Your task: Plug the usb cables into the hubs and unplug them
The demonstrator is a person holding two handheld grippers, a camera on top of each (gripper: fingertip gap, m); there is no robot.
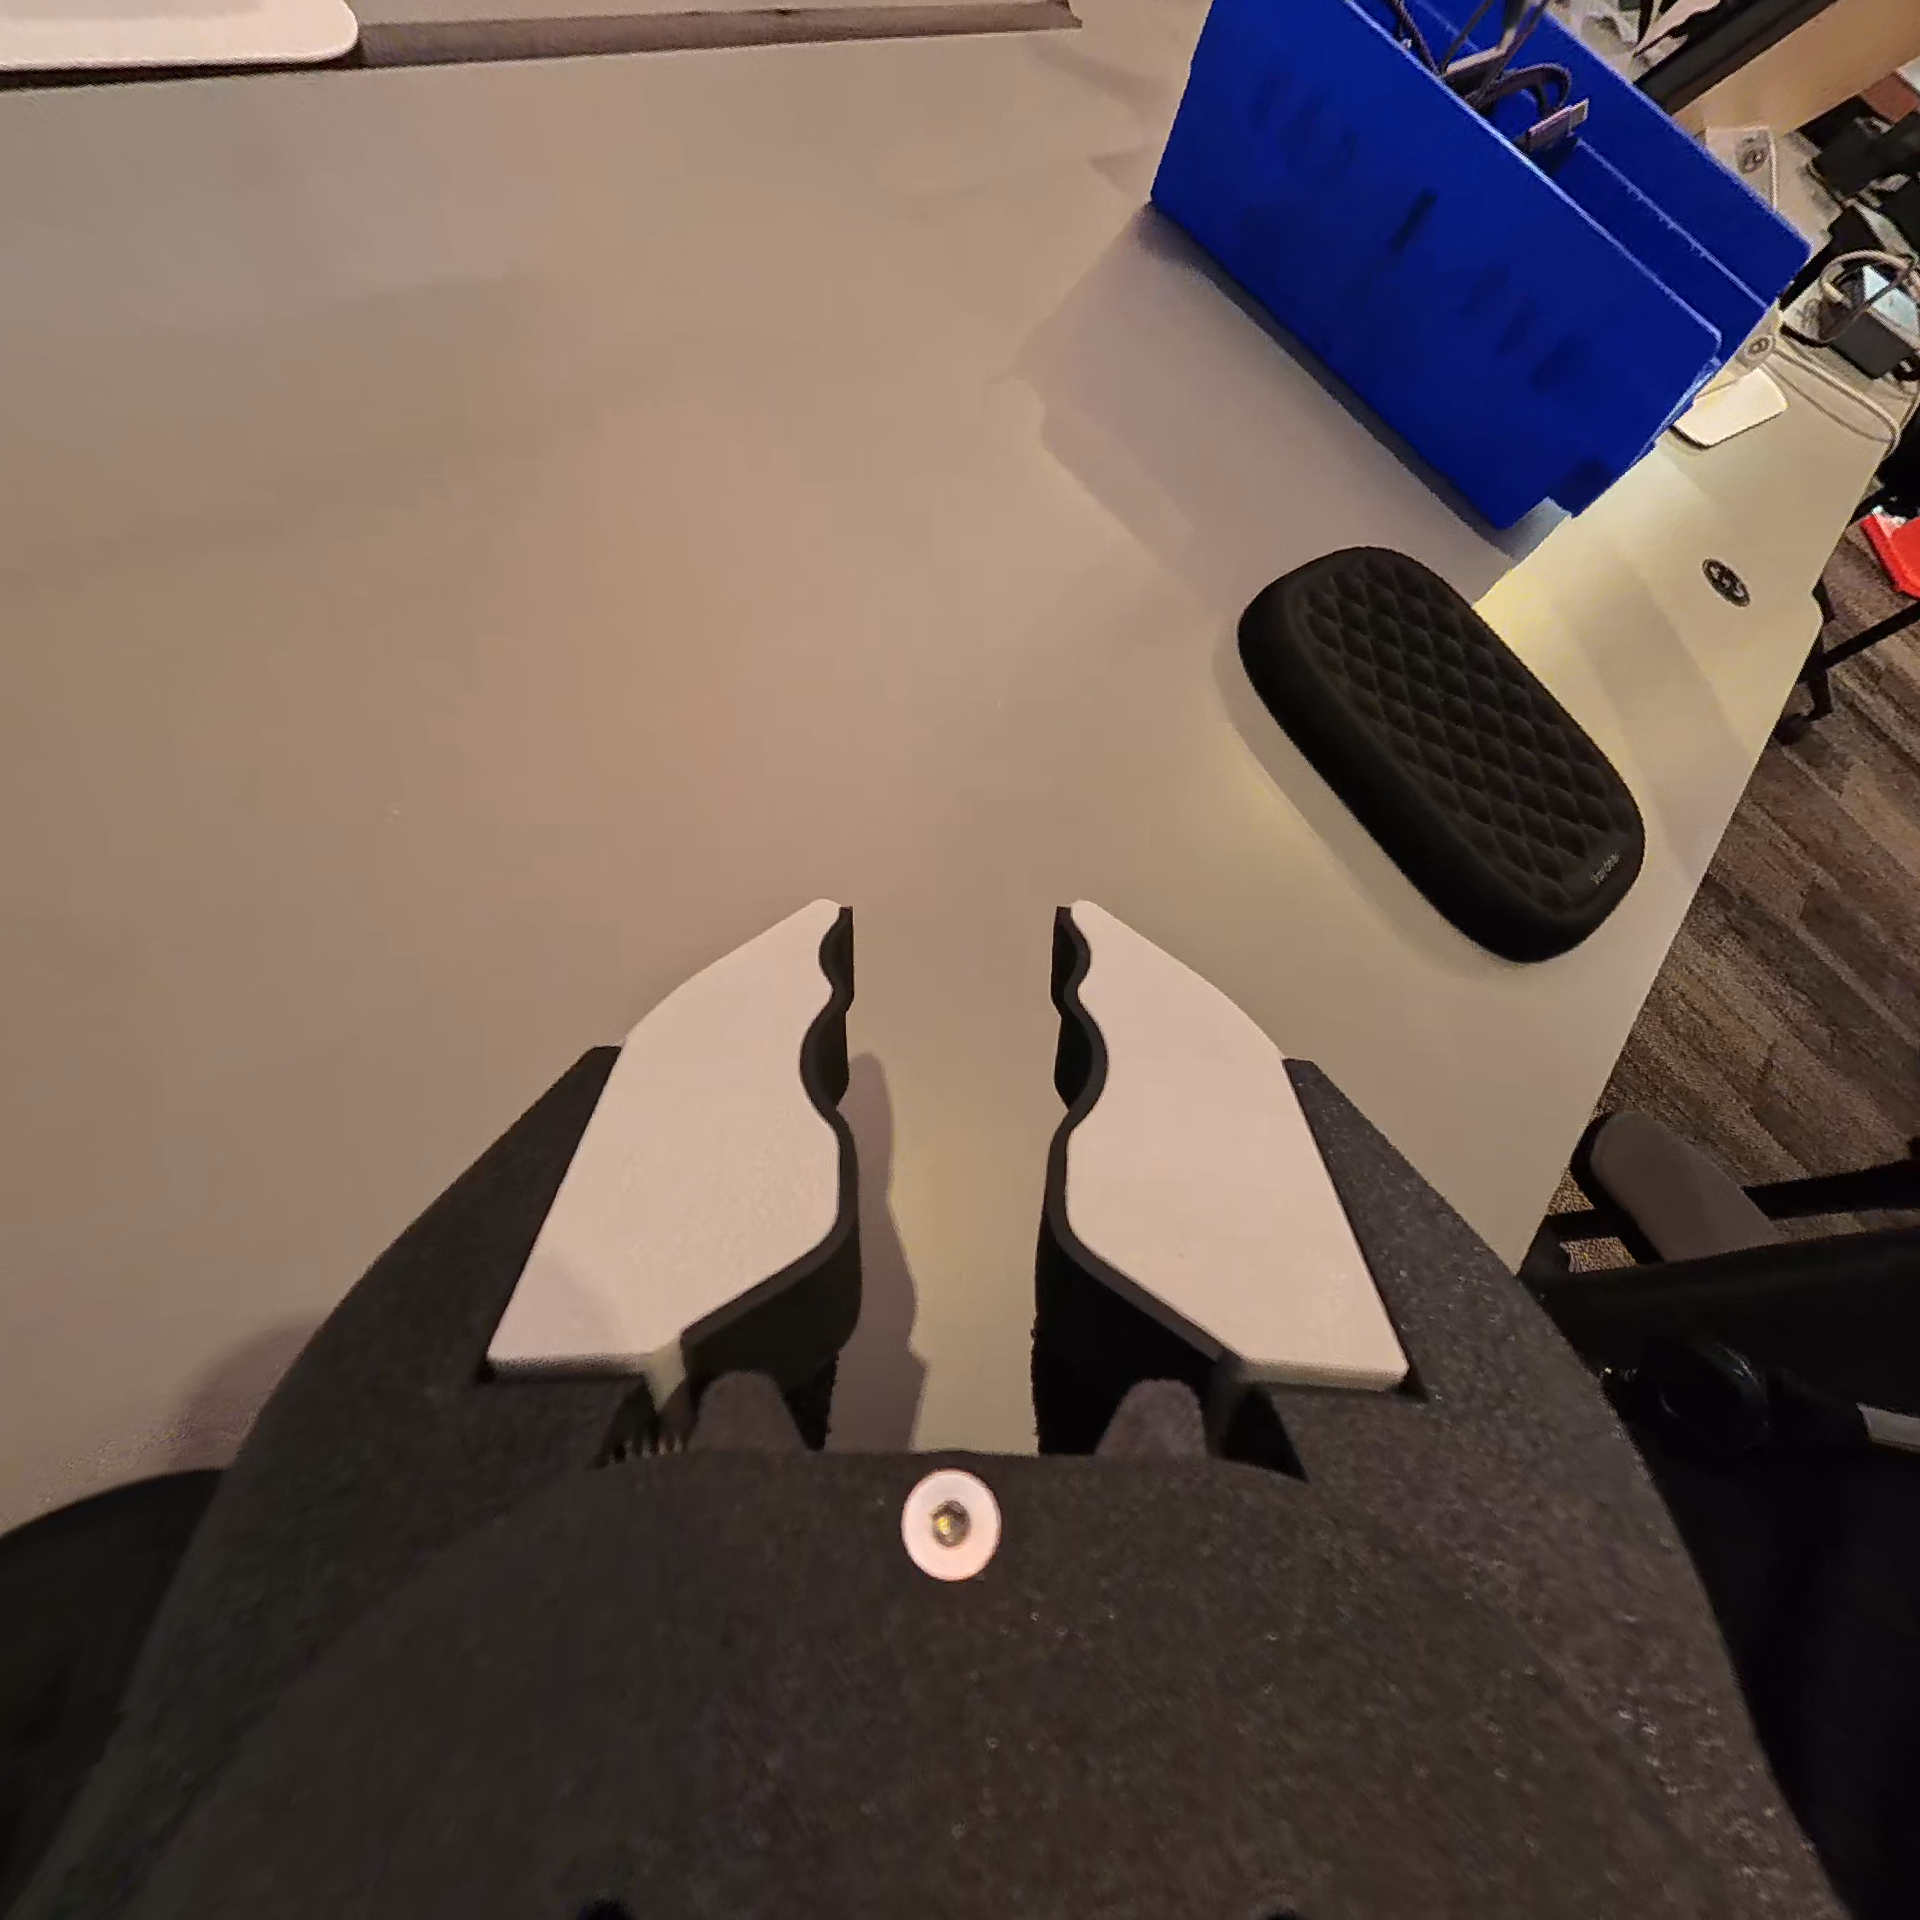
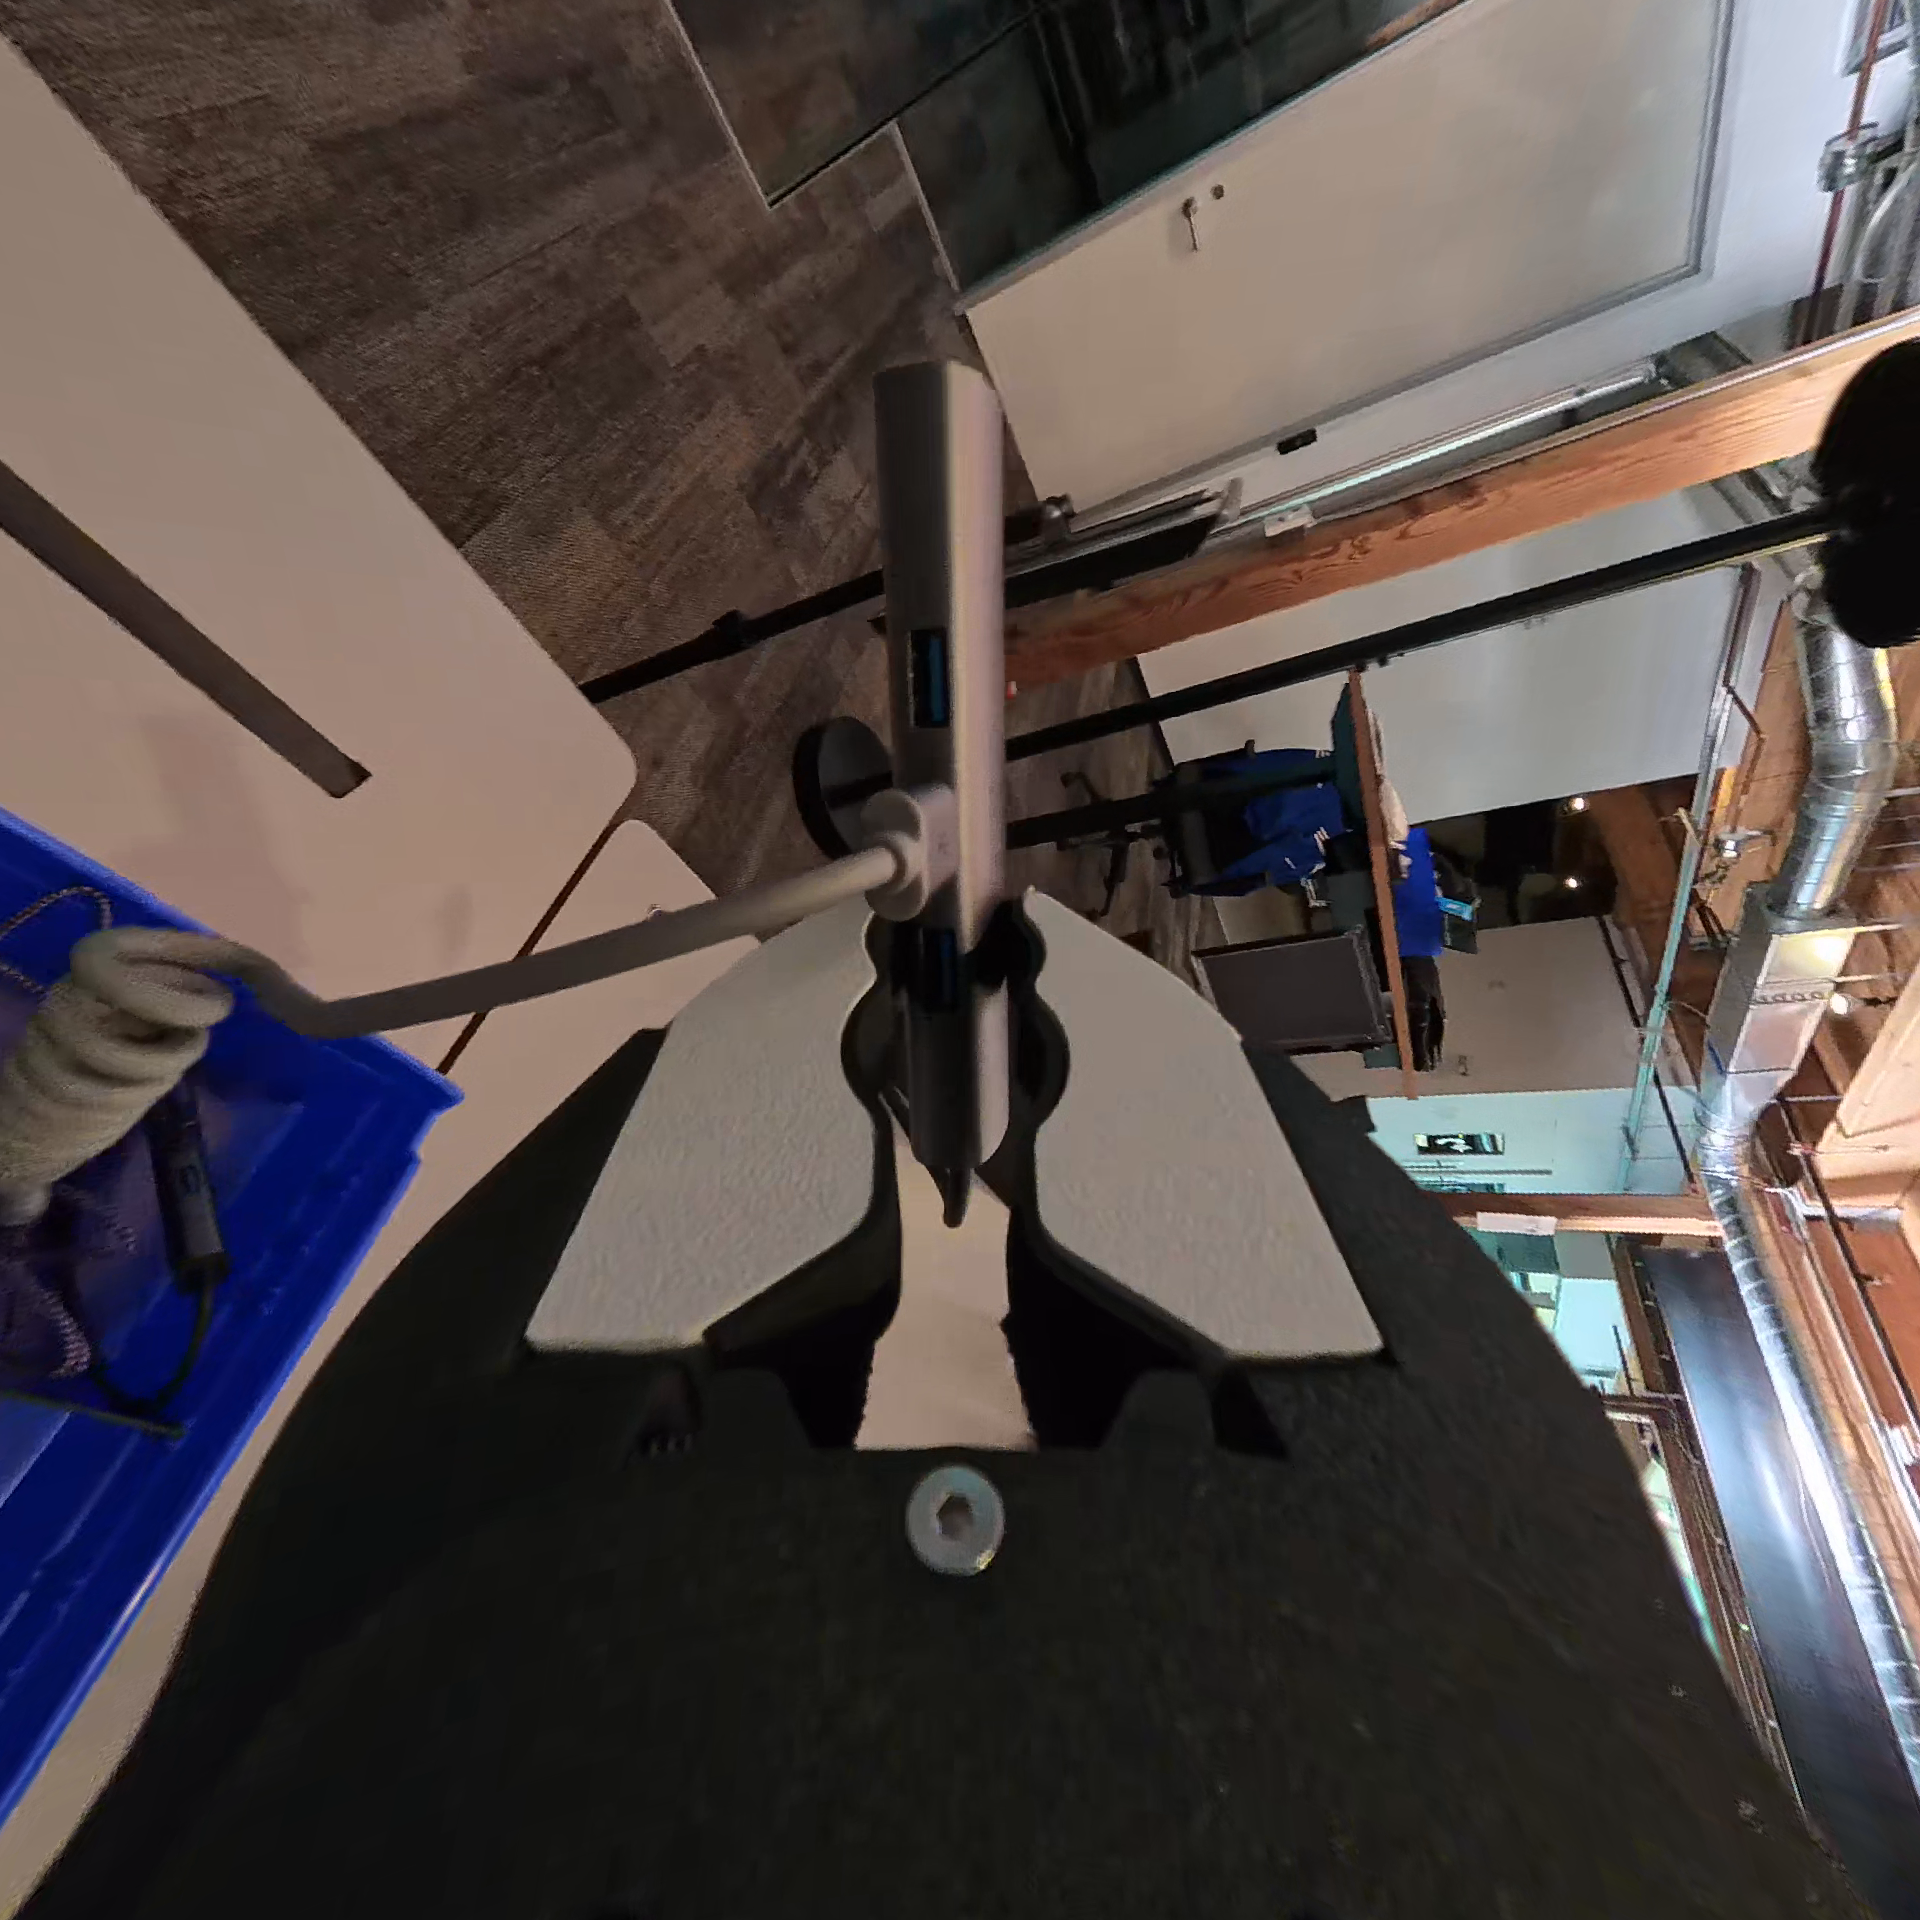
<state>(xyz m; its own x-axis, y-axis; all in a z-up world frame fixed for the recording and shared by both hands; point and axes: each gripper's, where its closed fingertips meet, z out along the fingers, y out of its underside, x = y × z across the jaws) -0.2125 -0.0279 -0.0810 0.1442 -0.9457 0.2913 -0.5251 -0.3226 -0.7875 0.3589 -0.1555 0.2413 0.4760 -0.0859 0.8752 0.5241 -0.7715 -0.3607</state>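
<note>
The hub [image 2: 940, 665], a slim silver bar, is pinched at its lower end by the right gripper [image 2: 951, 966] above the desk [image 2: 208, 499], with its grey cable [image 2: 582, 961] trailing to the blue bin [image 2: 312, 1195]. The left gripper [image 1: 954, 914] is spread and empty over the desk's bare middle, and a black pad [image 1: 1439, 748] lies by the right edge.

The tabletop [image 1: 520, 520] is plain pale grey, the bins [image 1: 1455, 291] vivid blue, the wrist rest [image 1: 1439, 748] black with a quilted diamond pattern, the hub [image 2: 940, 623] silver-grey with blue ports, its cable [image 2: 582, 961] light grey, and the floor [image 2: 520, 260] mottled brown-grey
</note>
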